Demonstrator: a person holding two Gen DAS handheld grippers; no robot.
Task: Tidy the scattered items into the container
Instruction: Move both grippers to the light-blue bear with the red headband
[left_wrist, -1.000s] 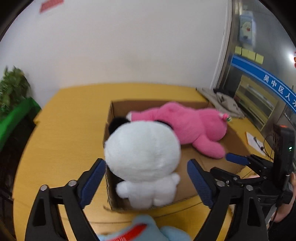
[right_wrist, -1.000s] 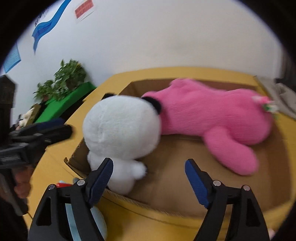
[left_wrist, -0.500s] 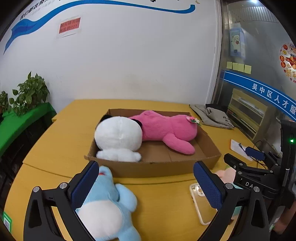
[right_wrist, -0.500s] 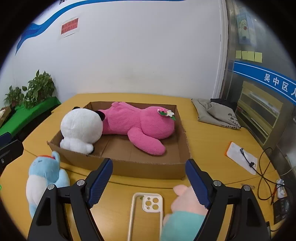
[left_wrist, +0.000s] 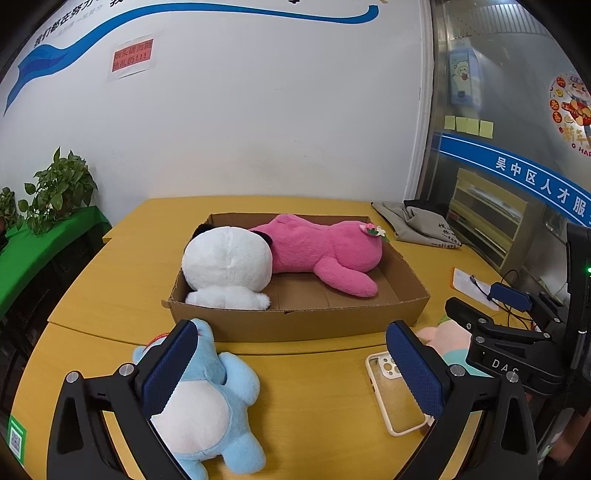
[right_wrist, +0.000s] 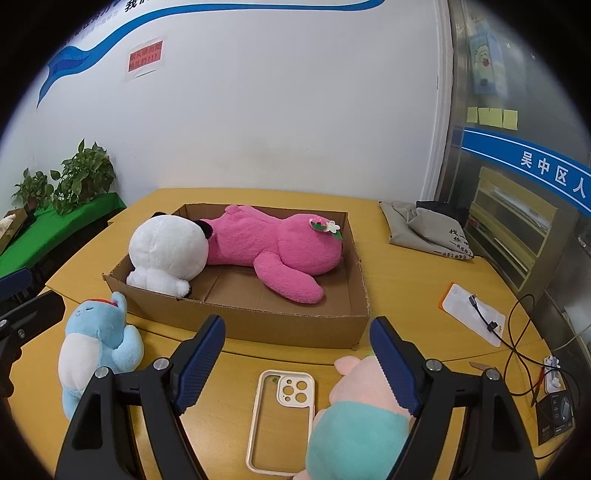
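Two plush toys (left_wrist: 280, 258) fill our cardboard box (left_wrist: 295, 321); a phone case (right_wrist: 280, 417) lies between our spread, empty grippers (left_wrist: 295, 369) (right_wrist: 295, 362).

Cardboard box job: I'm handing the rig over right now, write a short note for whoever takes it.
Left gripper: open, empty, above the blue plush.
Right gripper: open, empty, above the phone case, with the pink-and-teal plush by its right finger.
Done: white plush and pink plush lie in the cardboard box.
Left: blue plush, phone case and pink-and-teal plush lie on the yellow table in front of the box.
The box has free floor on its near right side.
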